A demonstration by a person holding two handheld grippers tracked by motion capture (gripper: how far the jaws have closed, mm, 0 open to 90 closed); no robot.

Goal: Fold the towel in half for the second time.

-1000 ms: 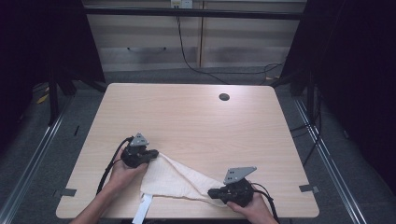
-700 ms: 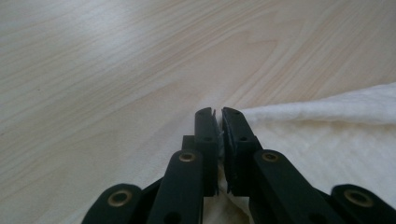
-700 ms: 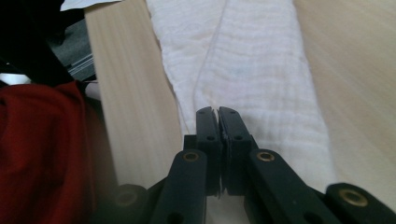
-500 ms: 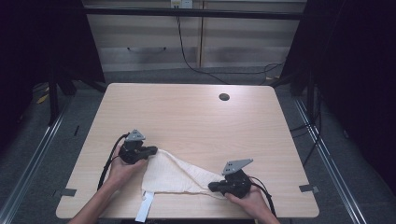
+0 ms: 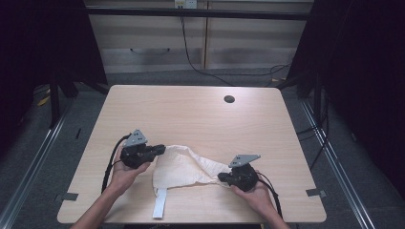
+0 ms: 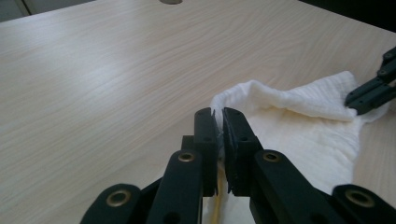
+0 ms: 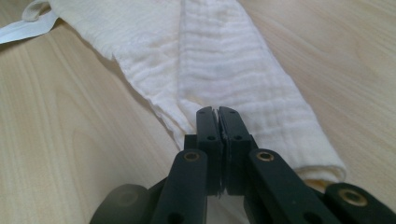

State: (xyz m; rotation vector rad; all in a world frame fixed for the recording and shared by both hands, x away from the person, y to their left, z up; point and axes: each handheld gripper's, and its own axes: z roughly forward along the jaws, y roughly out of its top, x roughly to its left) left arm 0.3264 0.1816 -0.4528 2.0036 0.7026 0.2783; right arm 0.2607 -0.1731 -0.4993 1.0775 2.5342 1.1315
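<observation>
We have the pale wooden worktop bare across its far half, save for a dark round hole near the far right corner, and the work sits close to its near edge. There the white cloth lies between our two hands, a rumpled, loosely folded band of crinkled gauze whose long axis runs roughly along the near edge, from left of middle toward the near right corner, and tilts a little nearer at its right end. Its left end is lifted off the wood while the middle sags back onto it; a narrow white strip reaches from it toward the near edge and looks to overhang it. Our left tool has its jaws pinched tight on a raised corner of the cloth, and our right tool is likewise clamped on the gathered right end, low against the wood. To do this step well, as we judge it, we should keep both grips firm and draw the ends apart evenly, so the band goes taut along its length before we lift or lay it. We should also raise both ends to one level, or the slack middle will drag and bunch, and mind the strip so it does not catch the edge.
</observation>
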